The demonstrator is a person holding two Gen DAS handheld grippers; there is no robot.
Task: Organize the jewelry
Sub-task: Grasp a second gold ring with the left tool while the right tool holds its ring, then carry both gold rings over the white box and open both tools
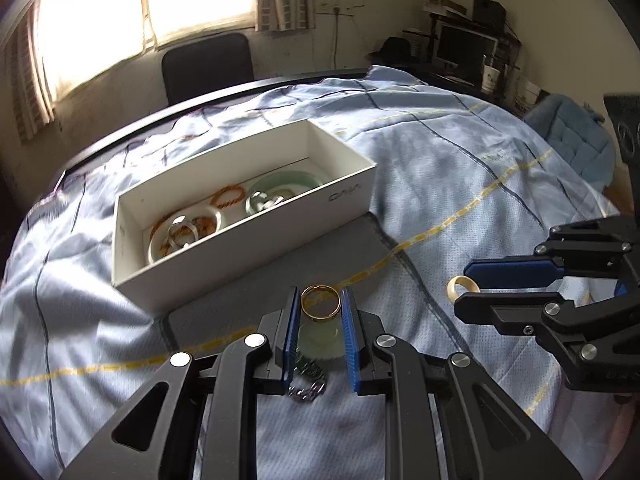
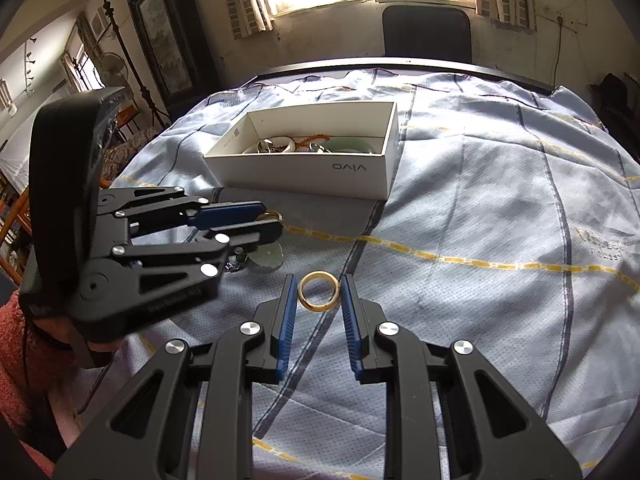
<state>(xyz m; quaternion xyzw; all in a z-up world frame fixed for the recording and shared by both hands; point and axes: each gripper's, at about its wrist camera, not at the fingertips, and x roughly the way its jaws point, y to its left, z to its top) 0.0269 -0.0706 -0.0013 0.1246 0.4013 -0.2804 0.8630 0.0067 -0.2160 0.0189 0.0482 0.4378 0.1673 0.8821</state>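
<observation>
Two grippers each clasped one bangle above the blue cloth [image 2: 480, 208]: the left gripper [image 1: 320, 300] a gold bangle [image 1: 320, 303], the right gripper [image 2: 319, 292] an amber bangle [image 2: 319, 292], near one white box [image 1: 248, 248] holding several more.

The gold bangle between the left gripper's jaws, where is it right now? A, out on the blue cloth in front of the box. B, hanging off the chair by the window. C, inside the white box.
A: the gold bangle sits between the left gripper's jaws over the blue cloth, nearer the camera than the white box.
</observation>
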